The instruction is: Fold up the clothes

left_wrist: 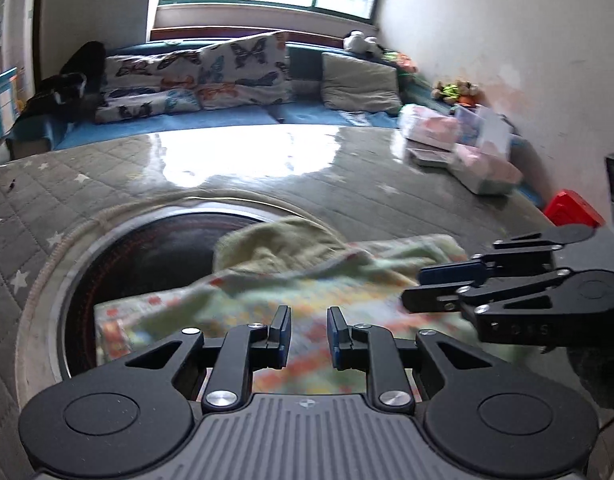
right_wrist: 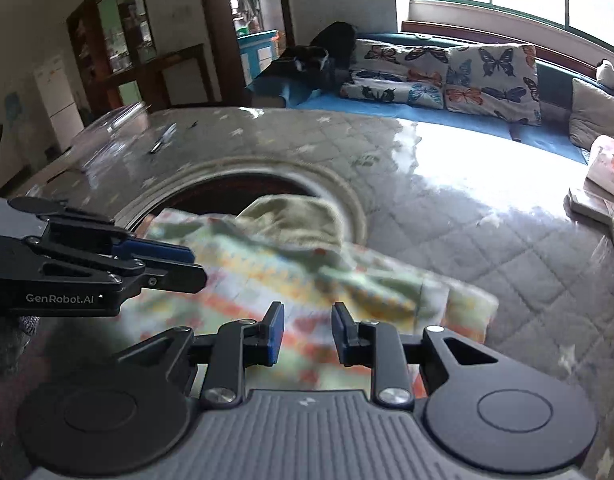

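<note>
A pale green garment (left_wrist: 275, 280) with a coloured pattern lies crumpled on the table, partly over a round dark inset. It also shows in the right wrist view (right_wrist: 307, 272). My left gripper (left_wrist: 309, 330) is open, just above the garment's near part, holding nothing. My right gripper (right_wrist: 308, 328) is open over the garment's near edge, also empty. The right gripper shows in the left wrist view (left_wrist: 411, 288) at the garment's right side. The left gripper shows in the right wrist view (right_wrist: 199, 268) at its left side. The jaws of both are a small way apart.
The table (left_wrist: 347, 184) has a grey quilted star-pattern cover under shiny plastic. A round dark inset (left_wrist: 147, 256) with a rim sits under the garment. Boxes (left_wrist: 467, 152) stand at the far right. A pen (right_wrist: 163, 140) lies far left. A blue sofa (left_wrist: 227, 80) with cushions is behind.
</note>
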